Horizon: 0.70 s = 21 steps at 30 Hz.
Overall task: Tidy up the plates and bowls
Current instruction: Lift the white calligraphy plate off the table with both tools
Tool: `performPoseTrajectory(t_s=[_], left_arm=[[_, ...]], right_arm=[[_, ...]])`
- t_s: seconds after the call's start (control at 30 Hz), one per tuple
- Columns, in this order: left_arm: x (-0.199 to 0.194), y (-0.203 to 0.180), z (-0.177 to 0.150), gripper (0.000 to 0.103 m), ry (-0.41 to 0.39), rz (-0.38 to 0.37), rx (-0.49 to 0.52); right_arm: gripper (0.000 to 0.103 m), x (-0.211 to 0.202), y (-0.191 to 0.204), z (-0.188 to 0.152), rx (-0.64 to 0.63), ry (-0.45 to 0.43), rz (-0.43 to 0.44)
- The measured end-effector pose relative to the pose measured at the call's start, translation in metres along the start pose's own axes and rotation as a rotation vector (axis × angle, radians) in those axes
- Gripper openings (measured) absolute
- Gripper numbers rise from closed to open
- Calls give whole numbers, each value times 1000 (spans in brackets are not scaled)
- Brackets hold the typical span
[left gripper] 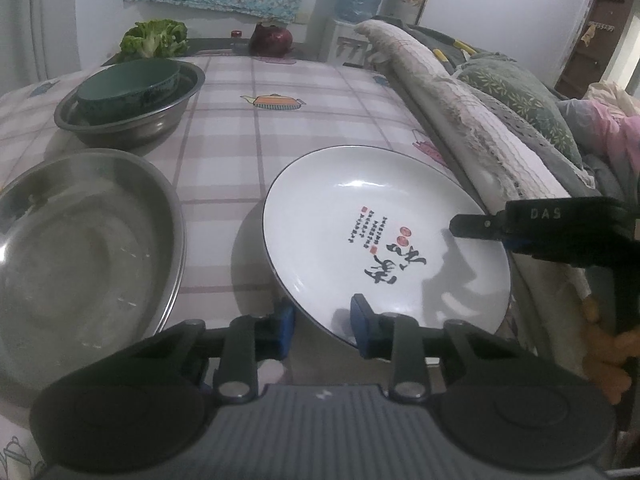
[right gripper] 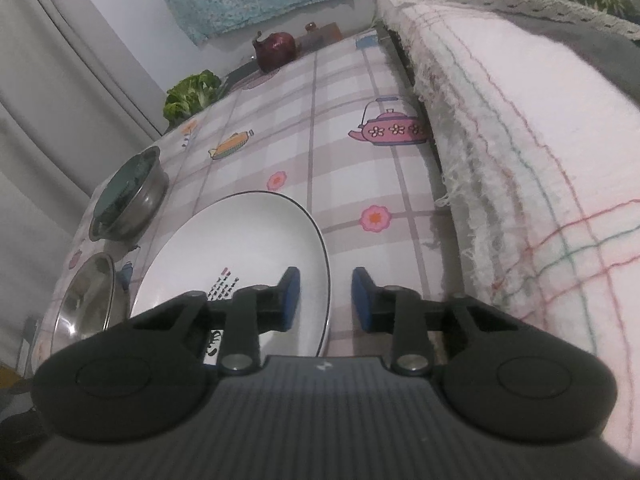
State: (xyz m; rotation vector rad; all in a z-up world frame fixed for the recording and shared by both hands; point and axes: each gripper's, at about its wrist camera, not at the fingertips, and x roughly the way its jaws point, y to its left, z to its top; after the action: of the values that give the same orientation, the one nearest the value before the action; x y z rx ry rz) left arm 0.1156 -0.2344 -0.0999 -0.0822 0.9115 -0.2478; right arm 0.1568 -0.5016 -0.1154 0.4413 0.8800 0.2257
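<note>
White plate with black rim and printed characters sits on the checked tablecloth, right side, close to the blanket-covered couch. Left gripper is at the plate's near edge: one blue pad under or outside the rim, the other over the plate's inner face, rim between them. Gap is narrow, but I can't tell whether the pads actually press on the rim. Right gripper straddles the plate's right edge the same way, left pad over the white face, right pad outside above the cloth; clear space shows on both sides of the rim, so narrow and not clamped. In the left wrist view it comes in from the right, tip over the plate. Left of the plate, near: large empty steel basin. Further back on the left: smaller steel bowl with a dark green bowl sitting inside it. Far end of the table: lettuce and a red onion.
</note>
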Motion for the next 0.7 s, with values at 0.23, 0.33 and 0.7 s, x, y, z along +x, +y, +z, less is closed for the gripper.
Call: performPoseTrajectory(t_s=[0.23,0.33,0.7], left_arm=[[-4,-2,-3,30,0,10,21],[-7,1,-5,30,6,9,21],[-33,13,-30,30,43,-43,48]], right_arm=[[16,-2,11,-6,-56,4,-17],[16,-6,15,-11,-74,14,-24],[16,-28,29,-44,-69,49,-38]])
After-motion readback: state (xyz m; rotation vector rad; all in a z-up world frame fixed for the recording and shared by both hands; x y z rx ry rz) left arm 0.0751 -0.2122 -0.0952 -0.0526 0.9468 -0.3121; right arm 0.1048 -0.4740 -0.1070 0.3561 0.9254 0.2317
